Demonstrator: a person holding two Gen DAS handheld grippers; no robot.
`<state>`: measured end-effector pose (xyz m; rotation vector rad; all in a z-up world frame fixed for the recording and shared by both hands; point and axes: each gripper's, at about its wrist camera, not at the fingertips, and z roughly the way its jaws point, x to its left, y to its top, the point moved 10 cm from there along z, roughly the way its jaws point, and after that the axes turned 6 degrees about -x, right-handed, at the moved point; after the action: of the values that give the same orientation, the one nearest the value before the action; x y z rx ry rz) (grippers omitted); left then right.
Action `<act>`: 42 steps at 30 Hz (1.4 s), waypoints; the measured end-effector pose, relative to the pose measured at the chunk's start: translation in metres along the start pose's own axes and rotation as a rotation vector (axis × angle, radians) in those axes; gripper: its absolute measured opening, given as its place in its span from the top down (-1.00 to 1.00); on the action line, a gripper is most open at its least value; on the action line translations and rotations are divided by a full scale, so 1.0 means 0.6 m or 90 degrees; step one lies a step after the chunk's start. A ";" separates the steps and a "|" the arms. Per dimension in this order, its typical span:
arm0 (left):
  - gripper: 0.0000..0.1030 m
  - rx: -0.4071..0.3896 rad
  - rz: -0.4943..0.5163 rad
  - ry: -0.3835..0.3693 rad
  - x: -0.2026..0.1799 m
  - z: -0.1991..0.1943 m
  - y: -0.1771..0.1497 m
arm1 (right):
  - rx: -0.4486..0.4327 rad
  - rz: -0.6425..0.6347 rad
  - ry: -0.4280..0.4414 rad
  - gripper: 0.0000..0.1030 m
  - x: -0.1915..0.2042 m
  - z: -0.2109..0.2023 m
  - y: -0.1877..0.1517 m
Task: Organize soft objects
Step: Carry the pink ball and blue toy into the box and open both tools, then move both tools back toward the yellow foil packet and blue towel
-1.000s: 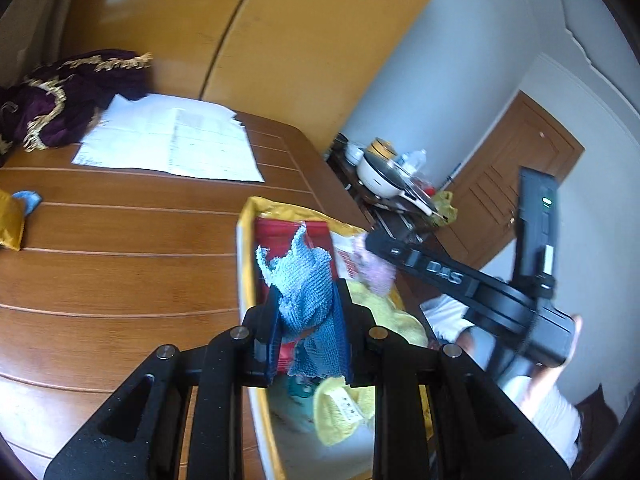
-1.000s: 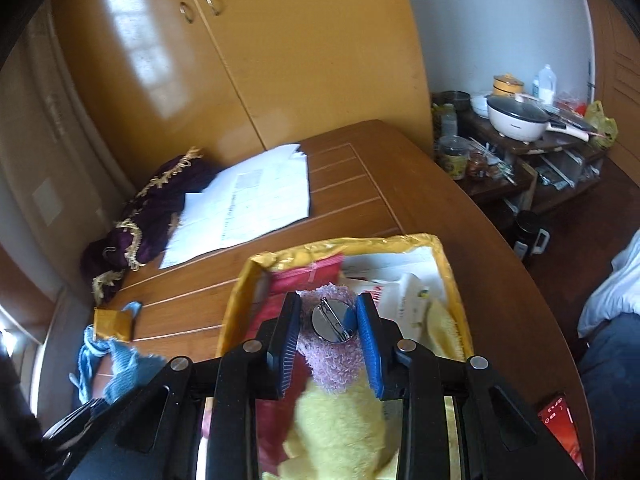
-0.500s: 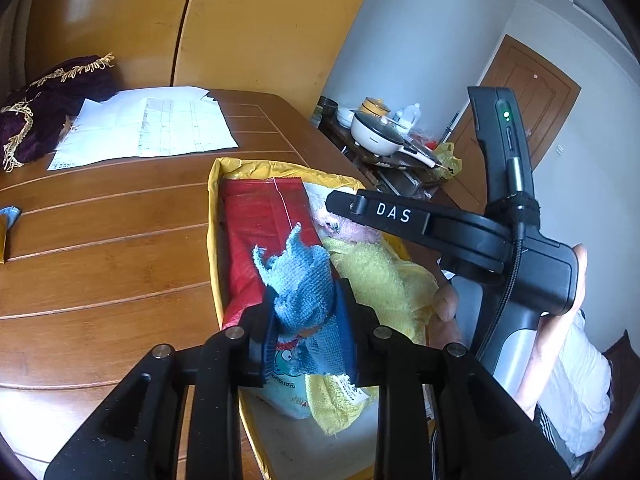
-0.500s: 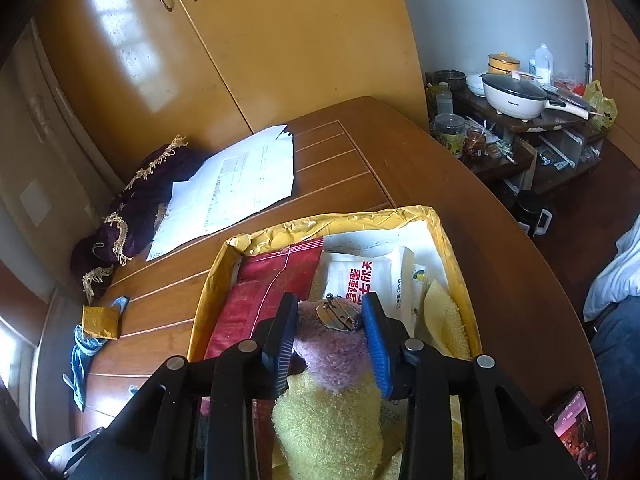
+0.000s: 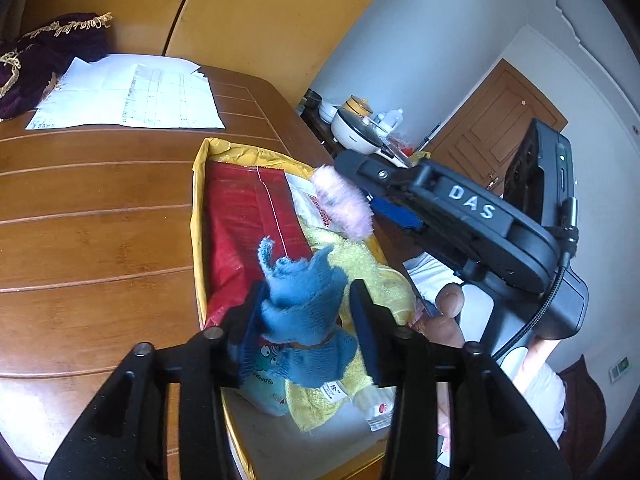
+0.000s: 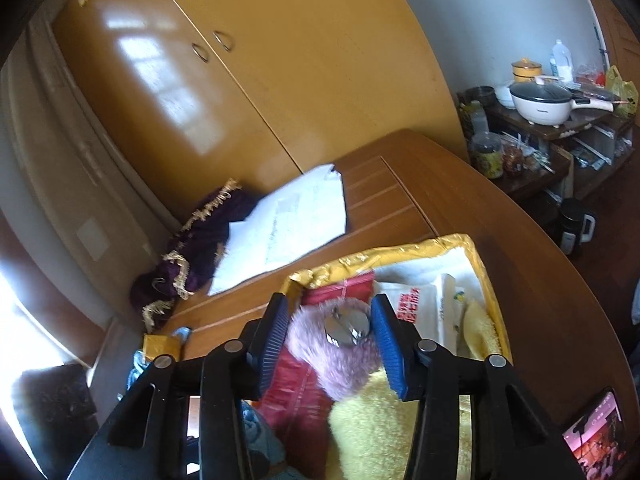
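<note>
A yellow-lined box (image 5: 198, 184) on the wooden table holds a red bag (image 5: 248, 220), a white printed packet (image 6: 420, 304) and a yellow towel (image 5: 360, 264). My left gripper (image 5: 306, 320) hovers over the box's near end. Its jaws stand apart around a crumpled blue cloth (image 5: 300, 308), which leans on the left pad with a gap on the right. My right gripper (image 6: 330, 336) is over the box's middle, jaws spread around a pink fluffy puff (image 6: 320, 344) with a metal clip (image 6: 346, 326). From the left wrist view the puff (image 5: 340, 208) sits at the fingertips.
White paper sheets (image 5: 128, 96) and a purple gold-fringed cloth (image 5: 40, 52) lie at the table's far end. A yellow pouch with a blue cloth (image 6: 160, 346) sits near the left edge. A phone (image 6: 592, 436) lies at the right. A cluttered side shelf with a cooker (image 6: 544, 104) stands beyond the table.
Both grippers' jaws have widened step by step around the blue cloth and the pink puff. The left gripper has moved over the box; the right has tilted upward.
</note>
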<state>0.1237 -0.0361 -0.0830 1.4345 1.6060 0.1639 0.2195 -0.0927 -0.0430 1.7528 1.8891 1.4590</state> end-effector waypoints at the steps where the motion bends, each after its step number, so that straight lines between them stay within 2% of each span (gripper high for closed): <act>1: 0.00 -0.003 -0.003 -0.003 0.001 -0.004 0.000 | -0.004 0.001 0.009 0.05 0.005 -0.003 0.001; 11: -0.08 0.002 -0.034 -0.001 0.022 -0.030 -0.021 | -0.017 -0.021 0.057 -0.04 0.047 -0.014 0.000; 14: -0.08 -0.012 -0.061 -0.001 0.040 -0.052 -0.017 | -0.008 -0.026 0.077 -0.05 0.072 -0.019 -0.010; 18: -0.08 -0.055 -0.076 0.017 0.071 -0.099 0.005 | 0.013 -0.044 0.133 -0.07 0.138 -0.030 -0.029; 21: -0.22 -0.092 -0.082 0.052 0.110 -0.135 0.032 | 0.038 -0.062 0.165 -0.09 0.202 -0.027 -0.048; 22: -0.23 -0.105 -0.085 0.067 0.126 -0.146 0.041 | 0.048 -0.069 0.172 -0.17 0.225 -0.023 -0.055; 29: -0.24 -0.180 -0.095 0.175 0.249 -0.226 0.109 | 0.120 -0.100 0.191 -0.22 0.360 0.034 -0.098; 34: -0.29 -0.231 -0.081 0.299 0.367 -0.259 0.154 | 0.164 -0.098 0.186 -0.22 0.415 0.094 -0.141; 37: -0.29 -0.229 -0.094 0.350 0.429 -0.256 0.145 | 0.188 -0.110 0.184 -0.22 0.426 0.128 -0.180; 42: -0.28 -0.187 -0.157 0.341 0.481 -0.238 0.112 | 0.220 -0.125 0.157 -0.22 0.414 0.164 -0.223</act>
<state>0.1093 0.2907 -0.1174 1.0009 2.0708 0.6560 0.1277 0.1900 -0.0749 1.5097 2.4895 1.3959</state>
